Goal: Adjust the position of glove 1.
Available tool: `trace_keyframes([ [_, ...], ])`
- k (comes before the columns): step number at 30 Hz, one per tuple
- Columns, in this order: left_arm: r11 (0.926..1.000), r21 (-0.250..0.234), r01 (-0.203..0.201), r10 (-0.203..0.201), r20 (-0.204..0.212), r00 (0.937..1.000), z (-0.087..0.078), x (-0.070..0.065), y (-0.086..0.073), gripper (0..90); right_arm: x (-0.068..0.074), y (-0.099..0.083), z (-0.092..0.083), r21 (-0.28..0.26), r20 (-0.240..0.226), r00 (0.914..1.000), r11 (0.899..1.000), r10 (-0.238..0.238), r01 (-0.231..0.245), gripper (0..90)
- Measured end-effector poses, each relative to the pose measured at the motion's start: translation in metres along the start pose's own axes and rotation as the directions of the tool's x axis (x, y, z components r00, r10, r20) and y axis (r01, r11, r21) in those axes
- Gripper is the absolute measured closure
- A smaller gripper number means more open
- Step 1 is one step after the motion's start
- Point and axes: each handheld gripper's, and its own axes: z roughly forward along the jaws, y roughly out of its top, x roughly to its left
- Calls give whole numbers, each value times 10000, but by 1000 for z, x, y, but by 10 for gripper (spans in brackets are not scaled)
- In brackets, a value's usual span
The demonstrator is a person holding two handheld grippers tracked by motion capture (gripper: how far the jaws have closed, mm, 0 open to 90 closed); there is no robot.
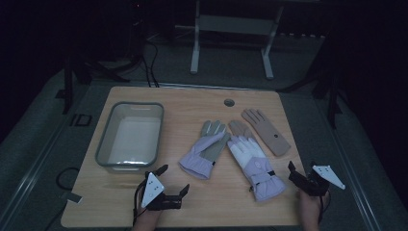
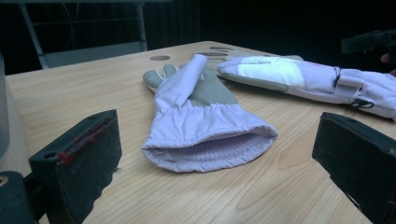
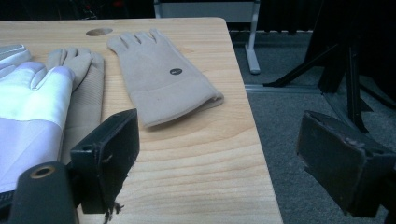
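- Starting at the left of the high view, a grey tub (image 1: 130,134) is seen standing on the wooden table (image 1: 96,192); no lettering can be made out on it.
- The left gripper (image 1: 173,179) is held at the lower left of the frame, its jaws spread wide with nothing between them.
- A lilac glove with a grey palm (image 1: 206,149) is found at the centre, lying flat just beyond that gripper; in the left gripper view its open cuff (image 2: 210,149) is turned toward the jaws.
- A second lilac glove with a white back (image 1: 254,163) is laid right of centre, a small round emblem on it too blurred to be read.
- Two tan gloves (image 1: 267,131) are placed in the upper right of the table; a dark oval label (image 3: 175,72) is carried on one, its writing illegible.
- The right gripper (image 1: 299,174) is held at the lower right edge, jaws wide apart and empty.
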Motion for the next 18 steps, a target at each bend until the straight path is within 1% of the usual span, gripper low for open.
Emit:
trace_keyframes([
  [2, 10000, -11, 54, -54, 18, 10000, 0, 1, 0, 15, -1, 0, 0, -8, -7, 10000, 10000, 4, -4, 133],
  [3, 10000, -10, 61, -61, 34, 10000, 0, 1, 0, 16, 0, 2, -1, -65, -158, 9998, 9999, -157, 156, 133],
  [4, 10000, -20, 63, -63, 23, 10000, 0, 1, 0, 16, 0, 2, -1, -65, -158, 9998, 9999, -157, 156, 133],
  [5, 10000, -21, 53, -53, 25, 10000, 0, 1, 0, 16, 1, 5, -3, -68, -61, 9992, 9992, -384, 383, 133],
  [9, 10000, 10, 4, -4, 43, 10000, 0, 0, 0, 15, 2, 7, -4, -16, -99, 9990, 9990, -446, 445, 133],
  [10, 10000, 15, -8, 8, 48, 10000, 0, 0, 0, 15, 2, 8, -4, 94, -154, 9987, 9987, -493, 495, 133],
  [11, 10000, 5, -6, 6, 35, 10000, 0, 0, 0, 16, 3, 12, -5, 217, -152, 9991, 9989, -404, 408, 132],
  [12, 10000, -6, 6, -6, 38, 10000, 0, 0, 0, 15, 3, 18, -8, 258, -457, 9985, 9992, -305, 317, 133],
  [13, 10000, -19, 27, -27, 57, 10000, 0, 0, 0, 15, 3, 18, -8, 258, -457, 9985, 9992, -305, 317, 133],
  [14, 10000, -22, 41, -40, 62, 10000, 0, 1, 0, 16, 4, 26, -9, 584, -679, 9977, 9982, -67, 107, 132],
  [15, 10000, -31, 55, -55, 57, 10000, 0, 1, 0, 16, 4, 30, -10, 612, -809, 9967, 9981, 35, 14, 131],
  [16, 10000, -29, 59, -59, 57, 10000, 0, 1, 0, 16, 4, 30, -10, 612, -809, 9967, 9981, 35, 14, 131],
  [17, 10000, -36, 52, -52, 63, 10000, 0, 1, 0, 16, 6, 38, -11, 781, -966, 9953, 9969, 114, -38, 125],
  [18, 10000, -50, 26, -26, 72, 10000, -1, 1, 0, 16, 6, 38, -11, 781, -966, 9953, 9969, 114, -38, 125],
])
